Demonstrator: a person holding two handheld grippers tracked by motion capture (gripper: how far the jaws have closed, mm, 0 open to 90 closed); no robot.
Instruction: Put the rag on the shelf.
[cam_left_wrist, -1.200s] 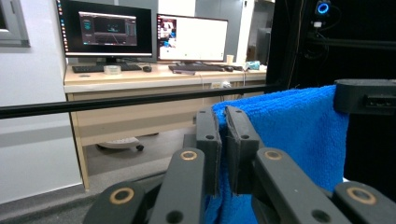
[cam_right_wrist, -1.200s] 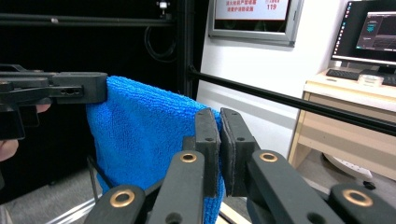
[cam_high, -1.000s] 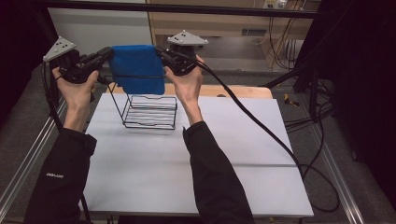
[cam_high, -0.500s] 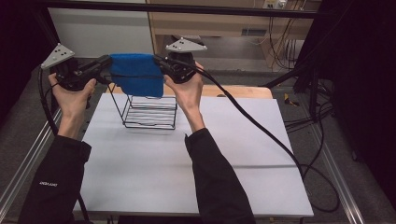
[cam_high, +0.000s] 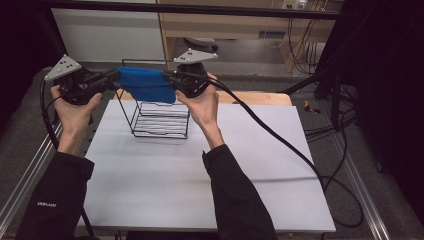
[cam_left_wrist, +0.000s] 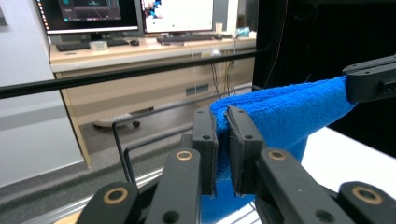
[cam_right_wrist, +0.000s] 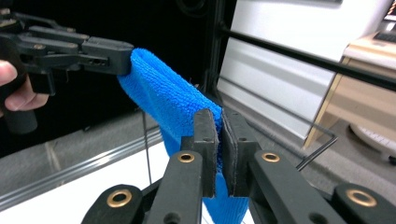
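The blue cloth (cam_high: 147, 85) hangs folded in the air, right above the black wire rack (cam_high: 160, 117) at 12 o'clock on the white tabletop (cam_high: 200, 170). The left tool (cam_high: 114, 79) pinches its 9 o'clock end tight, and the right tool (cam_high: 167, 77) pinches its 3 o'clock end tight. The job looks like hanging the cloth on the rack. Next, both hands should go down together so the cloth drapes over the top wire. Both forearms reach up, tools pointing at each other.
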